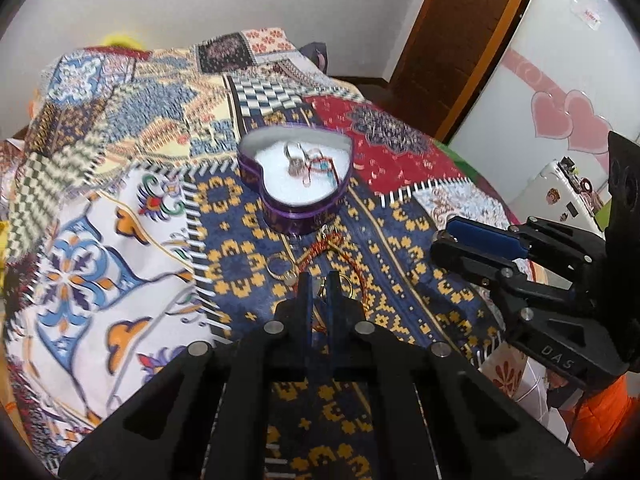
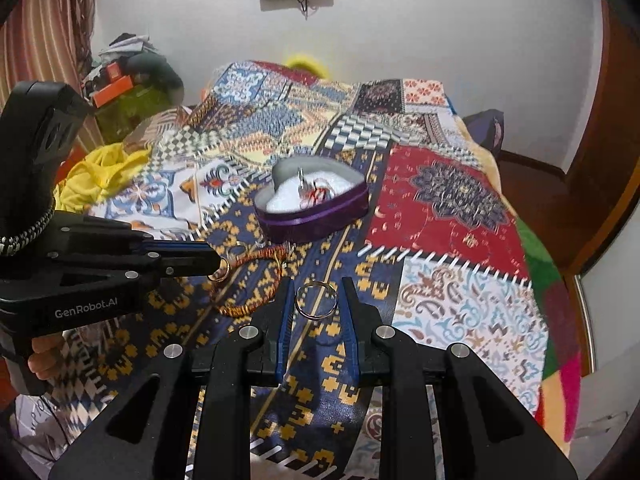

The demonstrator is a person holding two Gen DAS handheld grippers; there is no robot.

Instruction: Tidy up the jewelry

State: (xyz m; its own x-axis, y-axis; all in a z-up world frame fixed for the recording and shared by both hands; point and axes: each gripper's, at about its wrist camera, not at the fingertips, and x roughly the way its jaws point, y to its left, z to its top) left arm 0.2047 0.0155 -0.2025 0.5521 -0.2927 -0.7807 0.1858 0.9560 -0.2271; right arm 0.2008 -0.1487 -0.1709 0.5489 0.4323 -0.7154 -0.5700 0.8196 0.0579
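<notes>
A purple heart-shaped box (image 1: 280, 216) (image 2: 320, 222) with white lining sits open on the bed and holds several jewelry pieces (image 1: 308, 164). Near it lies a red-orange braided bracelet (image 1: 316, 254) (image 2: 240, 310) and a gold ring (image 1: 277, 267). My left gripper (image 1: 319, 280) (image 2: 219, 267) is over the bracelet, pinching a small gold ring (image 2: 222, 272) at its tips. My right gripper (image 2: 316, 286) (image 1: 440, 240) is to the right of it, its fingers closed on a silver ring (image 2: 316, 300) held just above the cloth.
A patchwork bedspread (image 2: 448, 216) covers the bed. Yellow cloth (image 2: 100, 176) and clutter lie at its left side. A wooden door (image 1: 452, 40) and a white cabinet with pink hearts (image 1: 560, 116) stand to the right. A person's hand (image 2: 44, 356) holds the left gripper.
</notes>
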